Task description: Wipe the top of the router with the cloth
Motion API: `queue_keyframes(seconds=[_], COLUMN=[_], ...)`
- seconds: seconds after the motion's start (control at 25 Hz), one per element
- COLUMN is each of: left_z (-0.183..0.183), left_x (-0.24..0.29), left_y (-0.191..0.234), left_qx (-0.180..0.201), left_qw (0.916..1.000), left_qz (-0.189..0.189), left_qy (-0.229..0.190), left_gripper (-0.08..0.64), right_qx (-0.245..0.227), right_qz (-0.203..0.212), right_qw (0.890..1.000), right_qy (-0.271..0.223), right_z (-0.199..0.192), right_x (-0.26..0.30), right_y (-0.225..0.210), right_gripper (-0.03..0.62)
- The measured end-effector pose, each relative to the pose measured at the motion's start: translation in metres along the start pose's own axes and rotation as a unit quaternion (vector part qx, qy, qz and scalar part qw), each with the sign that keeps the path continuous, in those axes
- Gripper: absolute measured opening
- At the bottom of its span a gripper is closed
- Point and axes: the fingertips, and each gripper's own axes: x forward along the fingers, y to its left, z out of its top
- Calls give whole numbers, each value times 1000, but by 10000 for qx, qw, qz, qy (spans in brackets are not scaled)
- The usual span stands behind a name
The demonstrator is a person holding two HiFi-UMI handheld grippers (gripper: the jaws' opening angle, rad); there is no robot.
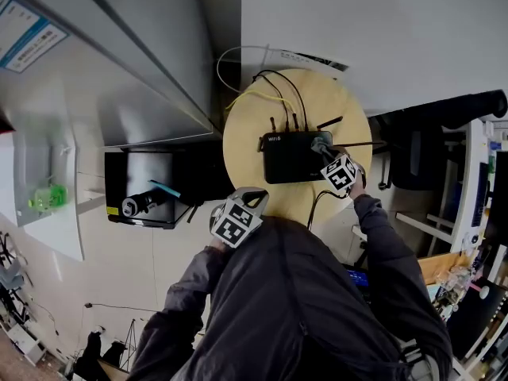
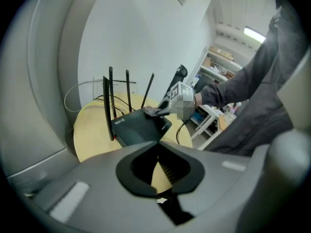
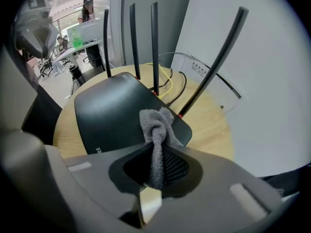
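Observation:
A black router (image 1: 292,157) with several upright antennas (image 3: 154,42) lies on a round wooden table (image 1: 246,137). My right gripper (image 1: 321,145) is shut on a grey cloth (image 3: 158,125), and the cloth's bunched end rests on the router's top (image 3: 112,110) near its far right corner. In the left gripper view the router (image 2: 138,127) and the right gripper (image 2: 170,103) with the cloth (image 2: 151,111) show ahead. My left gripper (image 1: 252,194) hovers off the table's near left edge, away from the router; its jaws (image 2: 158,147) meet with nothing between them.
Black and yellow cables (image 1: 274,90) run off the router's back toward the wall. A black open box (image 1: 147,187) with a cylinder inside stands left of the table. A dark chair (image 1: 421,153) and white shelving (image 1: 476,189) crowd the right side.

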Motion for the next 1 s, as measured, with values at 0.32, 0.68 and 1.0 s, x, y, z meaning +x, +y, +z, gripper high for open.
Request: queue_keyframes(seconds=[0.32,0.68,1.0], left_z=[-1,-2,-7], left_x=[3,4,-4], left_y=[-8,-14,-9], left_qx=[183,209,-12], left_qw=[9997,9996,9999], left_qz=[-165,-211,31], left_qy=[49,22,-104], left_gripper=[0,0,0], right_qx=[116,234,554], right_qz=[204,592,464], right_qw=[9997,9978,9973], right_qy=[29,175,122], right_z=[-31,-45,-18], right_x=[-17,-24,-18], right_y=[47,69,18], right_gripper=[34,35,35])
